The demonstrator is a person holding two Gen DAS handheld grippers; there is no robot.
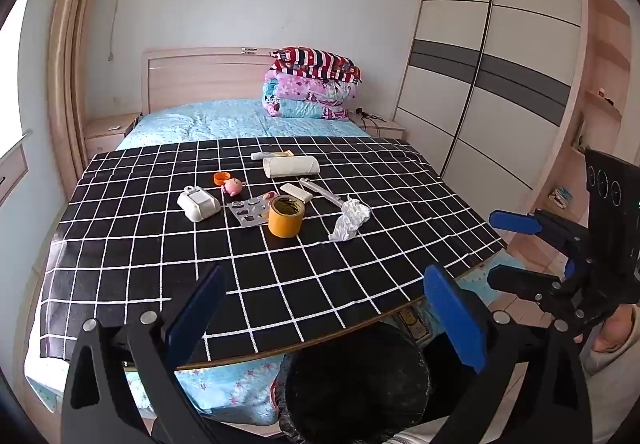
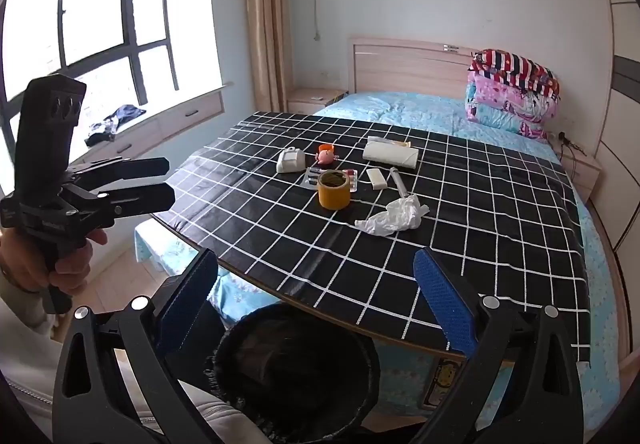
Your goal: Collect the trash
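- The roll of yellow tape stands on end near the middle of the desk, a board under a glossy black cloth with a white grid; every place below is told from that roll.
- Just right of the roll and a little nearer the cameras lies the crumpled white tissue, soft and creased; nothing touches it.
- Left of the roll sits a white boxy plastic case; between the two lies a flat silvery blister pack.
- Beyond the roll: a pink toy figure, an orange cap, a small white block, a slim grey tool-like bar and, farthest, a white cylinder lying on its side.
- Below the desk's near edge, nearer the cameras than the roll, is a round bin lined with a black bag.
- Only the left wrist view shows the wardrobe with its grey band.
- Only the right wrist view shows the dark-framed window and the curtain.
- The left tool has its blue-padded jaws spread wide, with nothing between them.
- The right tool is likewise spread wide and holds nothing; each view catches the other tool, held in a hand, off the desk's side.
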